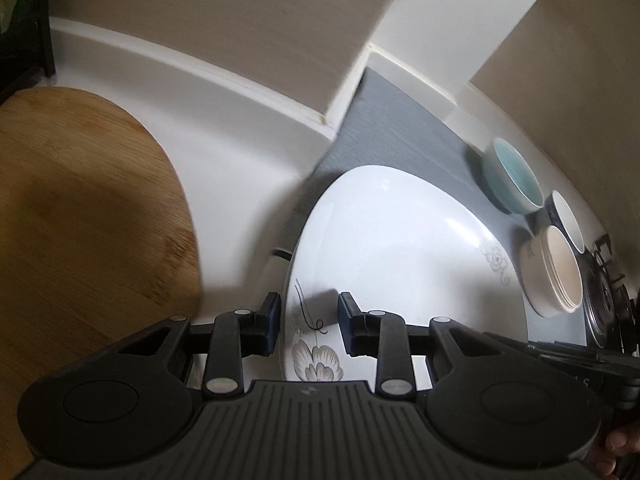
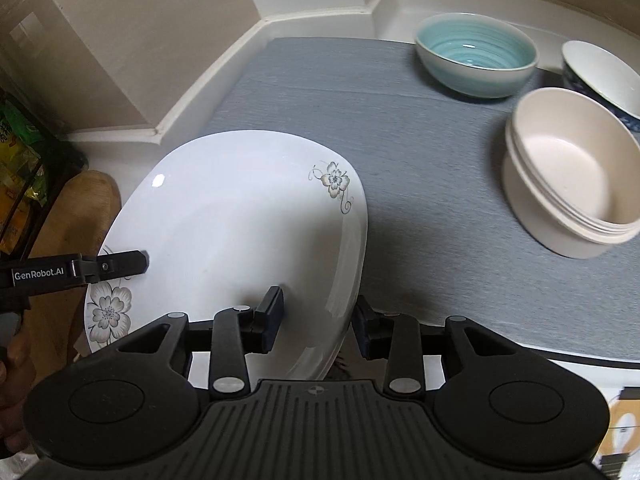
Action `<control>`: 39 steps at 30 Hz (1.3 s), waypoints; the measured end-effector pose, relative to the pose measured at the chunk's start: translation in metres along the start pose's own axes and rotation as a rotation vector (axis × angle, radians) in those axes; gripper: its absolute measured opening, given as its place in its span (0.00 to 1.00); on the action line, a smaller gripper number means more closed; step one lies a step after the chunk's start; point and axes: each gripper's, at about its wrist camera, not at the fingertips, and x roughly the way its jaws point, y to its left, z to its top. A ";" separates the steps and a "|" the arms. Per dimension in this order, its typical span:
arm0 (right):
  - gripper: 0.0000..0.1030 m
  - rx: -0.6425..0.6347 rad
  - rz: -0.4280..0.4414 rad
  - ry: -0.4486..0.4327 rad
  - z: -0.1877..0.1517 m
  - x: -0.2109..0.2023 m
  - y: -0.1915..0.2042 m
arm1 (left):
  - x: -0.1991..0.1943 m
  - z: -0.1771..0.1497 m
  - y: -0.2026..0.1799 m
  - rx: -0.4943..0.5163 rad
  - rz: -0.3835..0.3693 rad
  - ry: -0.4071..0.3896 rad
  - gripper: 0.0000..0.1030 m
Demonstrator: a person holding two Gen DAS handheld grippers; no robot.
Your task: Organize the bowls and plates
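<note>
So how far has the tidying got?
Done: cream bowls already nested. In hand: both claws, left and right, grip the floral plate over the grey mat. Left: the teal bowl and dark-rimmed bowl stand separately.

A white countertop [image 1: 240, 128] with a raised white backsplash lip [image 2: 208, 76] runs beneath plain beige walls [image 1: 224, 12] that step around a jutting corner. A grey textured mat [image 2: 360, 128] covers part of it; a rounded light-brown wooden board [image 1: 80, 200] lies to one side.
</note>
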 end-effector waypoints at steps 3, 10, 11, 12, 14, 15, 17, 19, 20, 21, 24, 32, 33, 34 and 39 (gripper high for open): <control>0.39 -0.002 -0.005 -0.002 -0.001 0.003 0.007 | 0.002 0.002 0.003 -0.009 0.007 -0.010 0.33; 0.40 -0.012 0.005 -0.003 -0.003 0.003 0.008 | 0.001 0.001 0.005 -0.013 0.021 -0.022 0.33; 0.40 -0.015 0.007 -0.003 -0.004 0.002 0.008 | -0.001 0.000 0.003 -0.010 0.035 -0.034 0.33; 0.40 -0.024 0.004 -0.008 -0.005 -0.001 0.009 | -0.005 0.000 0.002 -0.005 0.051 -0.052 0.34; 0.40 -0.048 -0.012 -0.034 -0.010 -0.009 0.008 | -0.015 -0.001 -0.004 0.004 0.086 -0.096 0.36; 0.41 -0.050 -0.014 -0.050 -0.013 -0.015 0.006 | -0.021 -0.002 -0.009 0.011 0.101 -0.128 0.38; 0.42 -0.040 -0.021 -0.075 -0.017 -0.027 -0.003 | -0.034 -0.003 -0.021 0.030 0.129 -0.193 0.44; 0.43 -0.027 -0.030 -0.113 -0.021 -0.042 -0.015 | -0.044 -0.006 -0.036 0.056 0.152 -0.259 0.45; 0.43 -0.019 -0.037 -0.135 -0.024 -0.050 -0.021 | -0.048 -0.007 -0.044 0.071 0.158 -0.287 0.45; 0.43 -0.008 -0.048 -0.155 -0.027 -0.058 -0.029 | -0.052 -0.009 -0.054 0.086 0.158 -0.315 0.45; 0.43 0.037 -0.062 -0.222 -0.035 -0.084 -0.054 | -0.056 -0.011 -0.085 0.142 0.102 -0.360 0.45; 0.43 0.170 -0.142 -0.261 -0.064 -0.108 -0.132 | -0.025 -0.005 -0.181 0.236 -0.162 -0.232 0.48; 0.43 0.181 -0.154 -0.242 -0.067 -0.107 -0.140 | -0.016 -0.004 -0.192 0.227 -0.185 -0.194 0.48; 0.43 0.192 -0.158 -0.221 -0.070 -0.106 -0.148 | -0.007 -0.003 -0.201 0.207 -0.196 -0.159 0.48; 0.43 0.184 -0.173 -0.130 -0.083 -0.105 -0.174 | 0.043 0.000 -0.240 0.164 -0.235 -0.038 0.50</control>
